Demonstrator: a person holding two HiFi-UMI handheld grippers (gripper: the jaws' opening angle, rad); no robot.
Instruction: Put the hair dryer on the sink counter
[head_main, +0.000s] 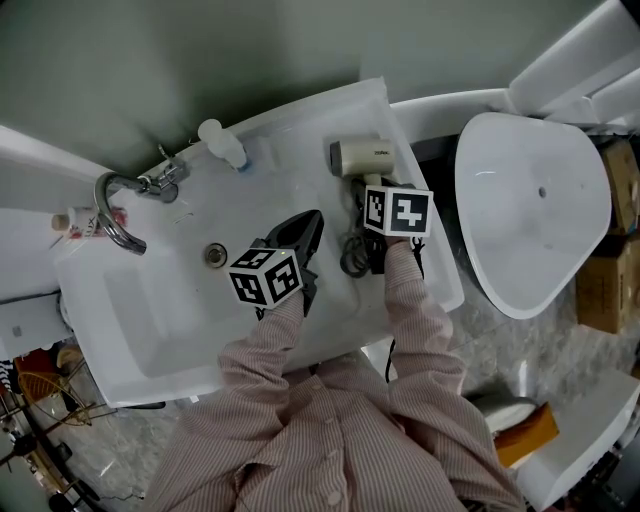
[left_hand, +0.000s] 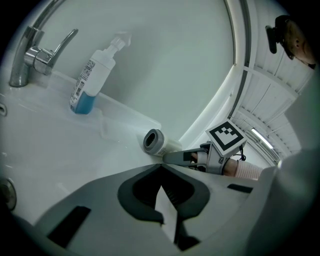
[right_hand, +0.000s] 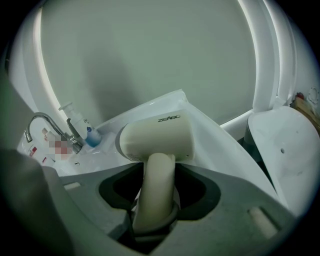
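Observation:
A cream hair dryer (head_main: 362, 157) lies on the white sink counter (head_main: 300, 135) at its back right corner, barrel pointing left. In the right gripper view its barrel (right_hand: 156, 142) rests on the counter and its handle runs back between my right gripper's (right_hand: 157, 175) jaws, with dark gaps on both sides of it. That gripper (head_main: 366, 192) stands open around the handle. The dryer's dark cord (head_main: 355, 255) coils under my right wrist. My left gripper (head_main: 306, 226) hovers over the basin, jaws shut and holding nothing; from it I see the dryer's nozzle (left_hand: 155, 142).
A pump bottle with blue liquid (head_main: 222, 143) stands behind the basin, next to the chrome faucet (head_main: 125, 205). The drain (head_main: 215, 254) is in the basin's middle. A large white oval fixture (head_main: 530, 210) sits right of the counter, cardboard boxes (head_main: 610, 250) beyond it.

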